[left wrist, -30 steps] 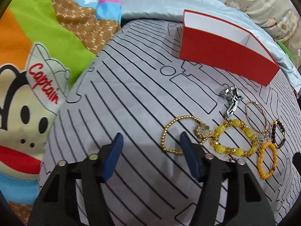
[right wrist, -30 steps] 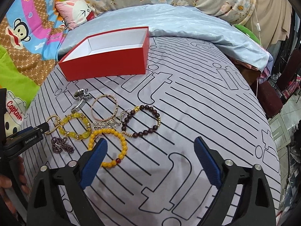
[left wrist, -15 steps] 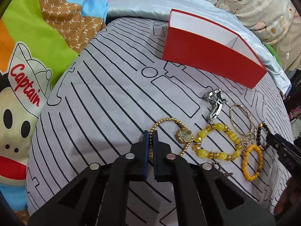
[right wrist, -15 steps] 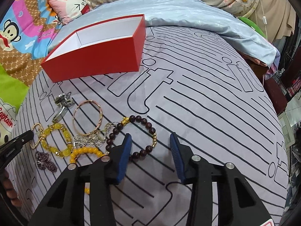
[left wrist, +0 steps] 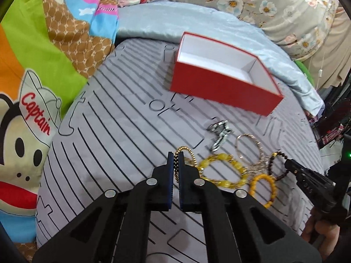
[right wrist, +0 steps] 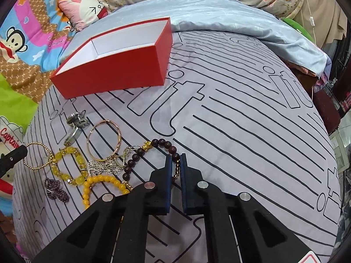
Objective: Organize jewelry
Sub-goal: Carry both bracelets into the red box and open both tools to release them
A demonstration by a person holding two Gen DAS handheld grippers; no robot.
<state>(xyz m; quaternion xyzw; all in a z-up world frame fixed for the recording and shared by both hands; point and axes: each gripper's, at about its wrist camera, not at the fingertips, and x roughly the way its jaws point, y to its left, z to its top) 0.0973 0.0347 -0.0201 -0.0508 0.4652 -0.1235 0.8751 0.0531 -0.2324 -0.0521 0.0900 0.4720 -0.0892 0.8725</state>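
- The left gripper (left wrist: 175,160) is seen clamped on the gold bead bracelet (left wrist: 183,156); its blue fingers (left wrist: 169,171) are pressed together with the chain pinched between them, and the loop is carried just beyond the tips.
- Just right of those fingers, the yellow bead bracelet (left wrist: 221,171) is laid on the grey lined bedspread (left wrist: 122,144), touching the gold chain's far end.
- Beyond and to the right of the fingers, a silver ring (left wrist: 219,134) and a thin rose-gold bangle (left wrist: 249,145) are found side by side.
- Farther ahead, the open red box (left wrist: 221,92) is set on the bedspread, white inside, nothing visible in it, well apart from the jewelry.
- An orange bead bracelet (left wrist: 262,186) is spotted at the right of the left fingers, beside a silver flower chain (right wrist: 105,166).
- A small purple beaded piece (right wrist: 56,188) is left lying far to the left of the right fingers.
- The right gripper (right wrist: 176,164) is being closed: the dark brown bead bracelet (right wrist: 153,151) is caught between its fingers (right wrist: 168,175), with the beaded strand squeezed at the tips while the rest of the loop is draped to the left on the bedspread.
- From the left camera, that gripper is seen at the bracelet's right edge, held by a person's hand (left wrist: 322,239).
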